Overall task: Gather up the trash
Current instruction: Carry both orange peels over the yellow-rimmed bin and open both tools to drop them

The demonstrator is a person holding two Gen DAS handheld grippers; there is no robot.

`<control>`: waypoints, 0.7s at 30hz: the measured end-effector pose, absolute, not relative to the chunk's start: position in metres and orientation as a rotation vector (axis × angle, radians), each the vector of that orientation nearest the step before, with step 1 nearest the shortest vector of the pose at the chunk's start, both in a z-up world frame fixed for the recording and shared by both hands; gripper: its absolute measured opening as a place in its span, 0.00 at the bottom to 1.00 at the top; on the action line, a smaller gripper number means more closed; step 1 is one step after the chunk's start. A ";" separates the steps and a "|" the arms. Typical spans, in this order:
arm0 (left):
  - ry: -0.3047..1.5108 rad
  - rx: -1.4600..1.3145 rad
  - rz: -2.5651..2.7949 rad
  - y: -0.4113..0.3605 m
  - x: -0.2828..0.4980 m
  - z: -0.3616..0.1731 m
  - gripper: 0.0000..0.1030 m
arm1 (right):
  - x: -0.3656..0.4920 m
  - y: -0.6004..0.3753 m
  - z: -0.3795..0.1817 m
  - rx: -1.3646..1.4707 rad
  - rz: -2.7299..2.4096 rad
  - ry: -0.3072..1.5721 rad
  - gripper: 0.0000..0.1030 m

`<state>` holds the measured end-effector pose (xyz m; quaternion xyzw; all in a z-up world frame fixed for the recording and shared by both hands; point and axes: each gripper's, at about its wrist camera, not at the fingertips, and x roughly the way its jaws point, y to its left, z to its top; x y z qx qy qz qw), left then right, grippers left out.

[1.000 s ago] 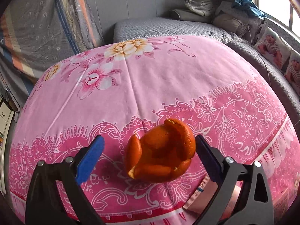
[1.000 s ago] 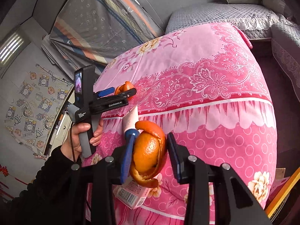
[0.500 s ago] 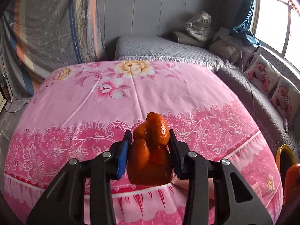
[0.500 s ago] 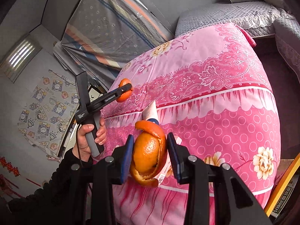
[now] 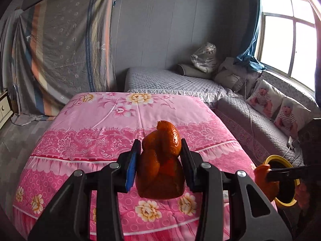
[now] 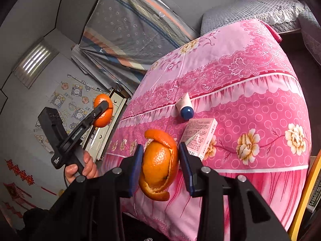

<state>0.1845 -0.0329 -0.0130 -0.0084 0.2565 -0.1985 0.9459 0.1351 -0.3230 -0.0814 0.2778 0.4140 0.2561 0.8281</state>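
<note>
Two curled orange peels are clamped, one in the left tongs (image 5: 159,168), one in the right tongs (image 6: 160,164), both clear of the pink floral bedspread (image 6: 250,84). Soft peel could tear and drop short of the yellow-rimmed bin (image 5: 289,201).

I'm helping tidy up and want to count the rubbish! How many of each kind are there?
Orange peels: 2, one in the left tongs (peel), one in the right tongs (peel).
Small boxes: 1, on the pink cloth.
Tubes with a blue cap: 1, also on the cloth.
Total: 4
</note>
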 end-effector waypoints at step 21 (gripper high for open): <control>0.402 0.069 -0.722 -0.139 0.097 0.025 0.37 | 0.083 -0.399 -0.053 0.634 0.376 0.716 0.33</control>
